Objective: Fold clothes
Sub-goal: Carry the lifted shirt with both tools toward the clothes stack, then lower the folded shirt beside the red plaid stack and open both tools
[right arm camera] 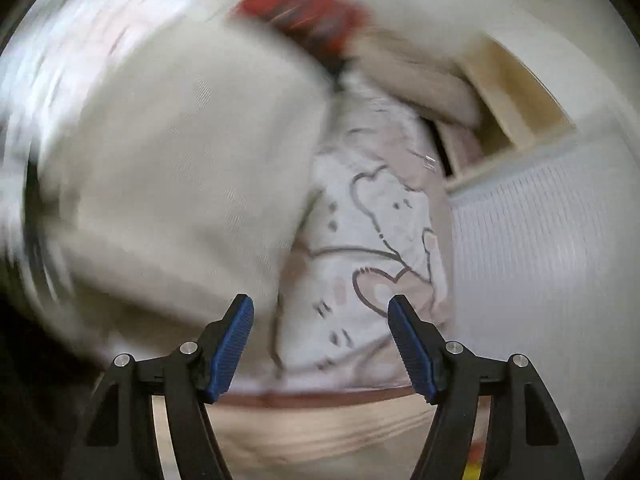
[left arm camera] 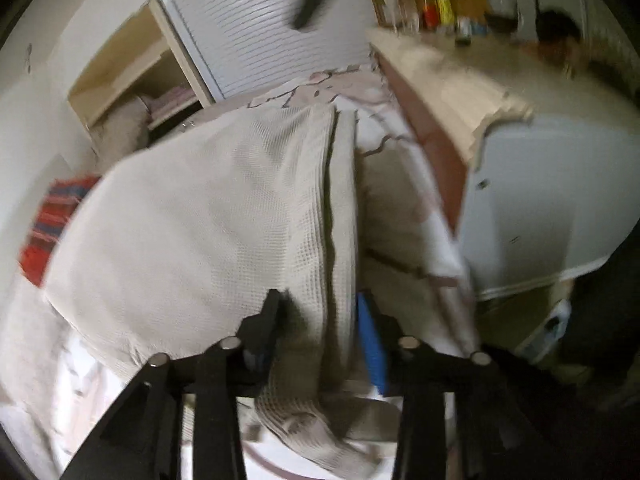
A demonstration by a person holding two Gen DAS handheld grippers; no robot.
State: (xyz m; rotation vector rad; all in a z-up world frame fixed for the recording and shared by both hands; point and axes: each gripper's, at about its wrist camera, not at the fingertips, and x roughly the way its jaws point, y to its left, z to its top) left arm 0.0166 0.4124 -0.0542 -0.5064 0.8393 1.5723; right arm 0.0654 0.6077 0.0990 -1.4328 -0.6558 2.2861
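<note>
The left gripper (left arm camera: 324, 312) is standing partly open over a beige waffle-weave garment (left arm camera: 192, 232), and a fold of that cloth is lying between its black finger and its blue pad (left arm camera: 372, 344); whether the pads are still pressing on the fold is hard to tell through the blur, though there seems to be slack on the blue side. The garment is spreading away from the gripper across a bed, its dark-edged hem (left arm camera: 330, 184) running straight ahead, and it is resting on a sheet (left arm camera: 376, 128) printed with outlined cartoon figures. Just right of the bed a pale cabinet (left arm camera: 532, 200) is standing, with bottles and jars (left arm camera: 432, 4) blurring along its top. At the far left a red striped cloth (left arm camera: 48, 224) is lying on the bed, and beyond it an open shelf (left arm camera: 132, 76) is sitting beside a ribbed white shutter (left arm camera: 256, 32). The right gripper (right arm camera: 320, 336) is hanging released, its blue pads (right arm camera: 232, 344) wide apart with nothing between them, over the sheet (right arm camera: 380, 240). To its left the garment (right arm camera: 168, 168) is smearing with motion, the red cloth (right arm camera: 304, 12) is showing beyond it, and the shutter (right arm camera: 540, 260) is filling the right side.
</note>
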